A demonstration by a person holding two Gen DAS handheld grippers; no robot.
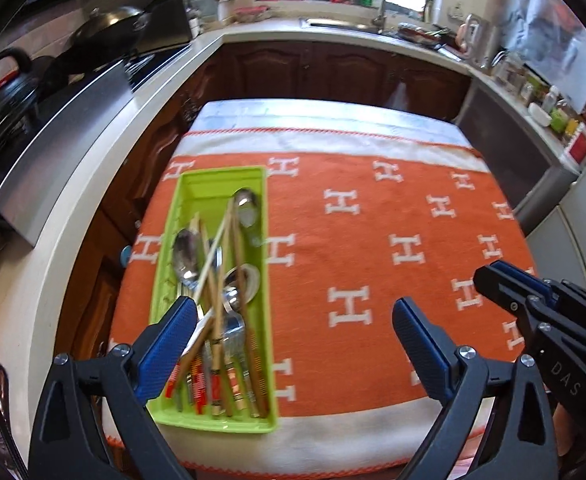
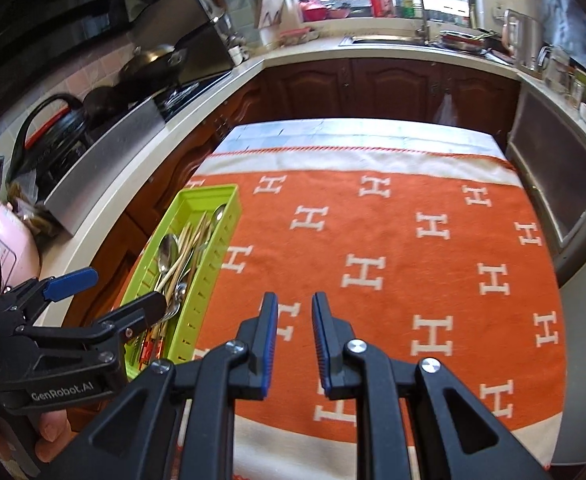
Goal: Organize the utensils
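Observation:
A lime green utensil tray (image 1: pixel 197 184) lies on the left of an orange cloth with white H marks (image 1: pixel 373 248). It holds several metal spoons (image 1: pixel 187 256) and wooden chopsticks (image 1: pixel 217 276), piled loosely. The tray also shows in the right wrist view (image 2: pixel 213 196). My left gripper (image 1: pixel 293 320) is open wide and empty, above the tray's near end and the cloth. My right gripper (image 2: pixel 295 312) has its jaws a narrow gap apart with nothing between them, above the cloth to the right of the tray. The right gripper also shows in the left wrist view (image 1: pixel 505 280).
The cloth covers a small table amid a U-shaped kitchen counter (image 1: pixel 93 168). A stove with a black pan (image 1: pixel 109 24) stands left, a sink with a tap (image 1: pixel 377 12) at the back, jars and bottles (image 1: pixel 549 104) on the right.

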